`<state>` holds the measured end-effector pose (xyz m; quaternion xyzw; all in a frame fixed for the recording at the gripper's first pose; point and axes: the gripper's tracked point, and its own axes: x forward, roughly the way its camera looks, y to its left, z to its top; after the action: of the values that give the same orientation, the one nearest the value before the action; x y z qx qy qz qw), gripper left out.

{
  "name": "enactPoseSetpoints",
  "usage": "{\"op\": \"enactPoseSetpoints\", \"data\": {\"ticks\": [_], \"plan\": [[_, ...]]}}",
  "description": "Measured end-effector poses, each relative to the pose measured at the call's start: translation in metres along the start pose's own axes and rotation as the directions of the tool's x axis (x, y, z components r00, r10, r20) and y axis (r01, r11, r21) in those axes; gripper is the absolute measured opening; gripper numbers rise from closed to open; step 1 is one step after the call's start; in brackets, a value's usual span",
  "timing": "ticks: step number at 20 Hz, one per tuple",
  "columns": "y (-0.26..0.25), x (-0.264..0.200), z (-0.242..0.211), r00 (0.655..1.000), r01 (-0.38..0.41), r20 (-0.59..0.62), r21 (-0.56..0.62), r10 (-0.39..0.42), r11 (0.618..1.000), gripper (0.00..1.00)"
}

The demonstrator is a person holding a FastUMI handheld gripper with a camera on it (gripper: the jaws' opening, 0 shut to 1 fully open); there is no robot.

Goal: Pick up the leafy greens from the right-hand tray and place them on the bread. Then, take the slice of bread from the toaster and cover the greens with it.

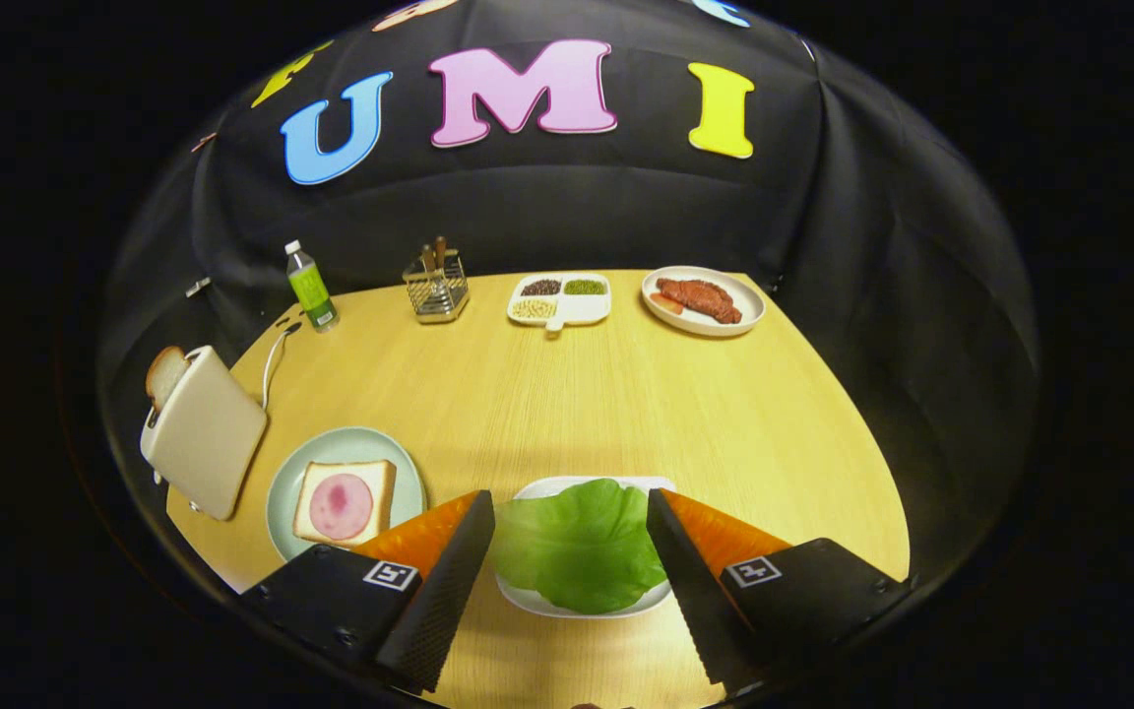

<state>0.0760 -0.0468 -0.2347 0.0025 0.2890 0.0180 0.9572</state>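
Gripper is hovering with fingers spread wide, gripping nothing, straddling the flat green lettuce leaf lying on the white tray at the near edge of the round wooden table. Step in hand looks like the greens pickup; next it needs lowering and closing, then carrying to the ham-topped bread slice on the pale green plate beside the cream toaster.

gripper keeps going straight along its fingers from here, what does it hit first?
Most likely the leafy greens on their white tray: they lie between the open gripper's fingers. Beyond them is bare table, then the divided dish. Height above the leaf is hard to judge.
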Motion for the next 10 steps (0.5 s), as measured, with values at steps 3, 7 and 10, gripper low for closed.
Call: {"op": "enactPoseSetpoints", "data": {"ticks": [3, 7, 10], "plan": [[-0.001, 0.022, -0.021, 0.999, -0.021, -0.047, -0.027, 0.02, 0.999, 0.97], [-0.006, 0.04, -0.046, 0.994, -0.032, -0.11, -0.033, 0.028, 0.999, 0.97], [-0.008, 0.049, -0.059, 0.989, -0.039, -0.147, -0.027, 0.034, 0.999, 0.97]]}}
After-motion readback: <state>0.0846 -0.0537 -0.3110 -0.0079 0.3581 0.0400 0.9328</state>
